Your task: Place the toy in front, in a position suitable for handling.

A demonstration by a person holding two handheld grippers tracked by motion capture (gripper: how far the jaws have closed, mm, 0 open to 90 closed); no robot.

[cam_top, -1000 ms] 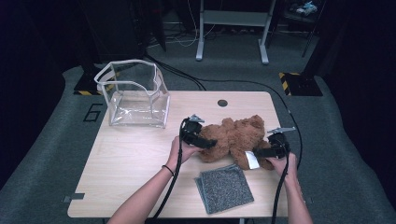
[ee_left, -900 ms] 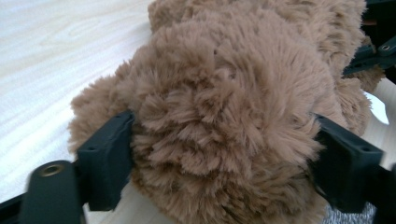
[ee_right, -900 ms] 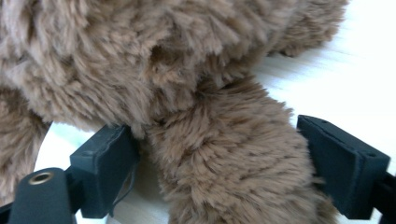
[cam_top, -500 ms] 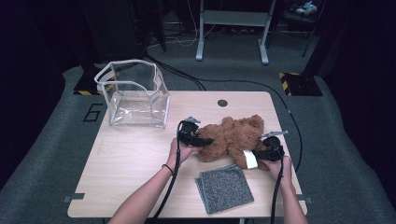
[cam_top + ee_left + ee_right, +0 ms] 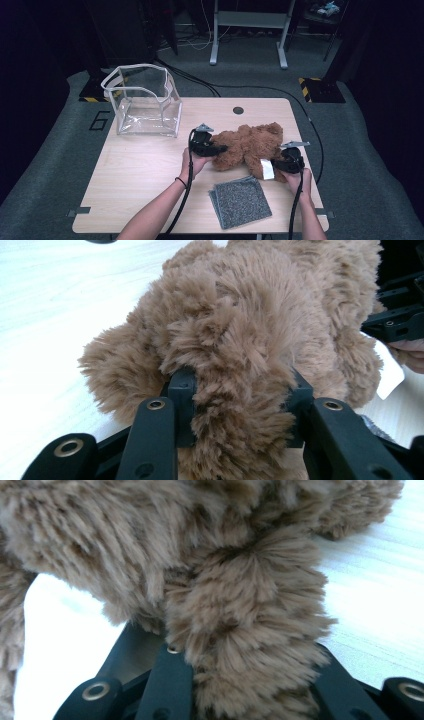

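Observation:
A brown plush teddy bear (image 5: pixel 248 144) lies on its side in the middle of the wooden table (image 5: pixel 125 170), with a white tag (image 5: pixel 266 169) at its near right end. My left gripper (image 5: pixel 220 148) is at the bear's left end. Its jaws have just been closing, and in the left gripper view (image 5: pixel 240 395) the pads (image 5: pixel 182 390) press into the fur. My right gripper (image 5: pixel 277 165) is at the bear's right end by the tag. Its jaws have also just been closing, and in the right gripper view (image 5: pixel 247 665) they squeeze a furry limb (image 5: pixel 250 610).
A clear plastic bag (image 5: pixel 145 100) with a white rim stands open at the table's back left. A grey cloth square (image 5: pixel 240 201) lies near the front edge, just in front of the bear. A black round cap (image 5: pixel 238 110) sits near the back edge.
My right gripper has slid left into the bear's right end and closed on it. The left gripper stayed put while its jaws closed into the fur.

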